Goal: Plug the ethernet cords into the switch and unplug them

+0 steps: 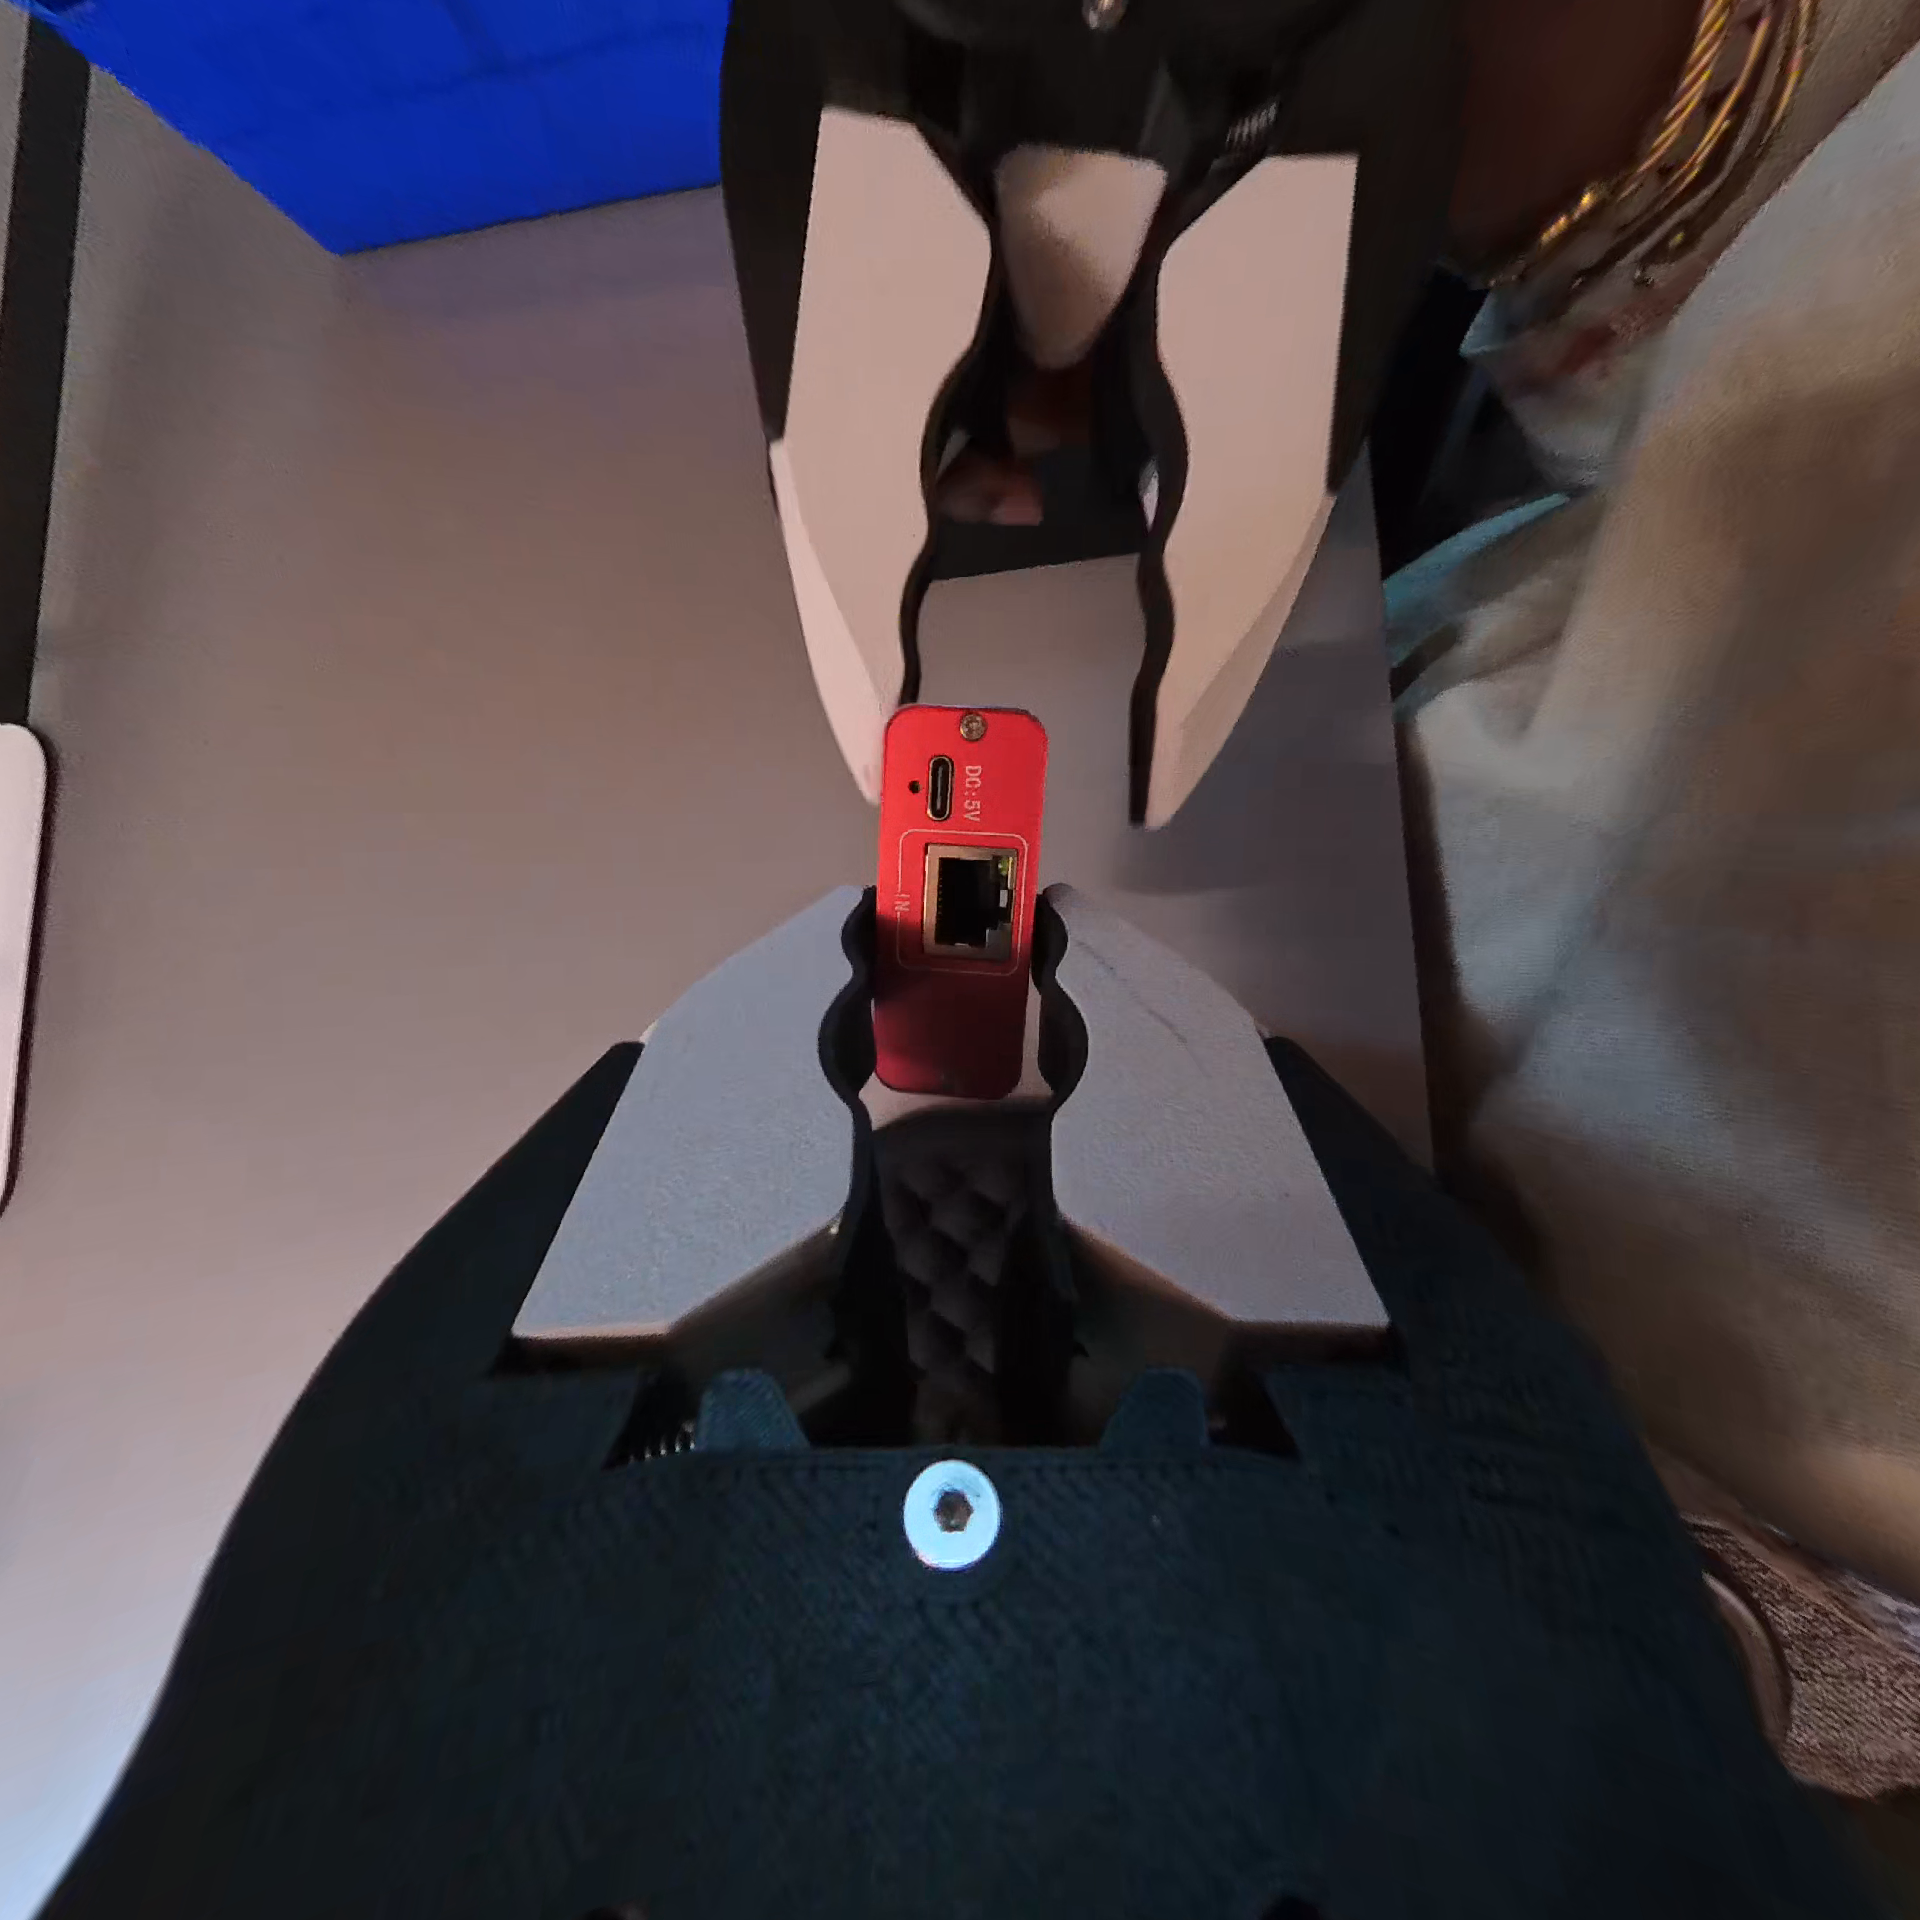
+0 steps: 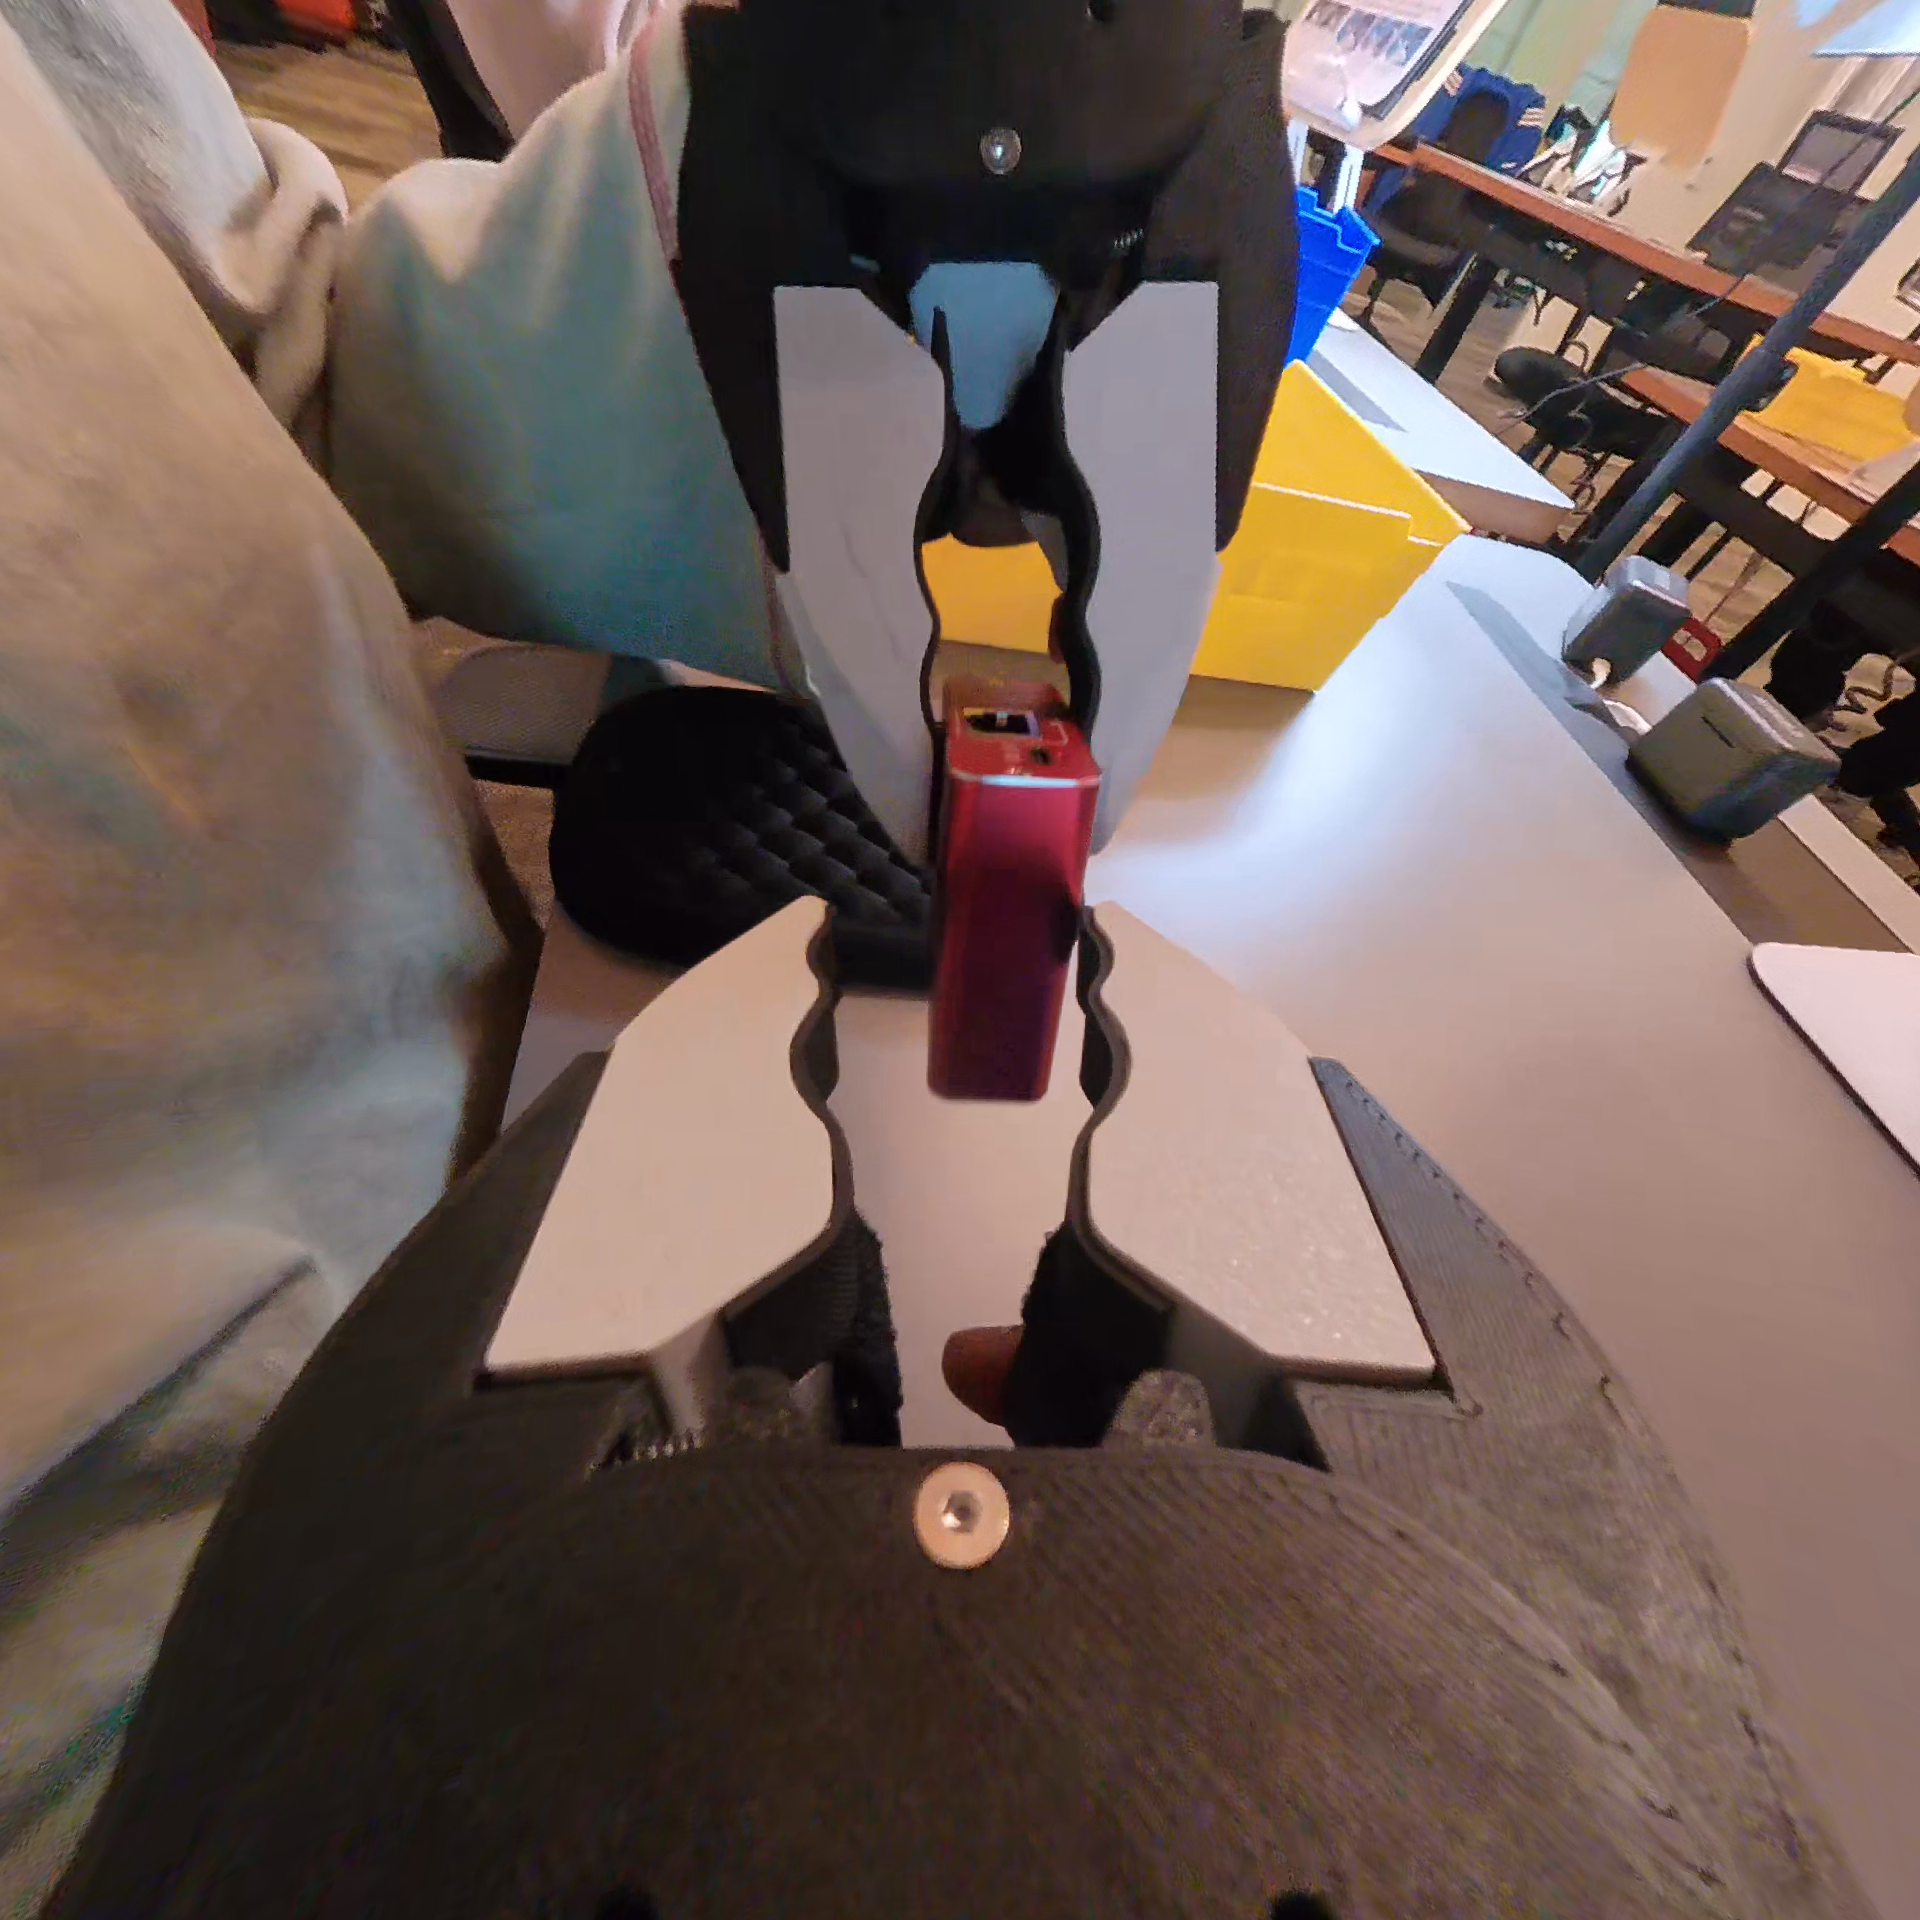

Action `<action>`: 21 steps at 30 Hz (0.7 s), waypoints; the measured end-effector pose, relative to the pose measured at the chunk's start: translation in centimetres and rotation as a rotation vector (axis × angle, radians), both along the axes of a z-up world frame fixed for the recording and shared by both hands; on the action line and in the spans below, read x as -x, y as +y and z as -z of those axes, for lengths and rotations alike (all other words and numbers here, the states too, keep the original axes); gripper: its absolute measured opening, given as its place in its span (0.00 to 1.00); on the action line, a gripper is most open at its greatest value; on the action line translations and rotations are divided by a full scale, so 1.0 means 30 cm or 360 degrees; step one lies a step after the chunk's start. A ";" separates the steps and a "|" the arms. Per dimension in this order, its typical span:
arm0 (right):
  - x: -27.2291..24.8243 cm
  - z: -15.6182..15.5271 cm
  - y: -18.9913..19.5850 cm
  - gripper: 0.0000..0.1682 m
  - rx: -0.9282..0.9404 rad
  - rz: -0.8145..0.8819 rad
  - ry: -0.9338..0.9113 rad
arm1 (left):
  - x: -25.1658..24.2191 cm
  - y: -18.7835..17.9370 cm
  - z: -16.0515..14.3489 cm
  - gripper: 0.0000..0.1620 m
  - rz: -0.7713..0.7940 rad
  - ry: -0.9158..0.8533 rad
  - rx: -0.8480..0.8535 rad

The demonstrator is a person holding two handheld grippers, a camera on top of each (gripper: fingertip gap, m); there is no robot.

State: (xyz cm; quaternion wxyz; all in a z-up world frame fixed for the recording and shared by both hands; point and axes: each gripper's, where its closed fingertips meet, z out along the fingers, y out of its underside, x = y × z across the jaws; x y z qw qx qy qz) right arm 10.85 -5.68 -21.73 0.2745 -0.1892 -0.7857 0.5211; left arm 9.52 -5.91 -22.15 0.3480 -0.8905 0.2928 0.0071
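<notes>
Left wrist view: left gripper (image 1: 951, 956) is pinching the red switch (image 1: 961, 894); right gripper (image 1: 1003, 800) is hanging spread, no cords showing, plugging unstarted.

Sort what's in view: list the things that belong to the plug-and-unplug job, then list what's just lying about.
Belongs to the job:
- red switch, both visible ports empty
- left gripper, jaws shut on the switch
- right gripper, jaws open around the switch's other end
No ethernet cord shows in either view.

Just lying about:
- yellow bin
- grey box
- blue bin
</notes>
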 end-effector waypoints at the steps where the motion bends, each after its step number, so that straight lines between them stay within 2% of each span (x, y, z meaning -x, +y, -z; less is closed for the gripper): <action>1: 0.007 0.001 -0.008 0.25 0.0014 0.0005 0.0002 | -0.007 0.001 0.000 0.17 0.0014 -0.0009 0.0003; 3: 0.019 0.003 -0.003 0.16 0.0019 0.0035 0.0016 | -0.014 -0.002 0.001 0.17 0.0040 -0.0005 0.0001; 7: -0.006 -0.035 0.001 0.16 0.0208 -0.0061 0.0023 | -0.042 0.005 -0.032 0.18 0.0040 -0.0174 -0.0106; 11: -0.033 -0.077 0.028 0.15 0.0421 -0.0135 0.0002 | -0.041 0.010 -0.063 0.28 -0.0047 -0.0420 -0.0307; 13: -0.042 -0.093 0.040 0.15 0.0524 -0.0172 -0.0019 | -0.068 0.021 -0.087 0.27 -0.0049 -0.0605 -0.0474; 15: -0.052 -0.104 0.044 0.15 0.0603 -0.0218 -0.0027 | -0.078 0.031 -0.110 0.17 -0.0072 -0.0717 -0.0650; 17: -0.055 -0.118 0.050 0.15 0.0667 -0.0242 -0.0018 | -0.081 0.038 -0.117 0.16 -0.0113 -0.0782 -0.0745; 20: -0.011 -0.153 0.092 0.17 0.0752 -0.0058 0.0087 | -0.033 0.063 -0.141 0.16 -0.0349 -0.0895 -0.0917; 21: 0.013 -0.169 0.114 0.23 0.0761 0.0063 0.0162 | 0.002 0.071 -0.144 0.16 -0.0468 -0.0905 -0.0966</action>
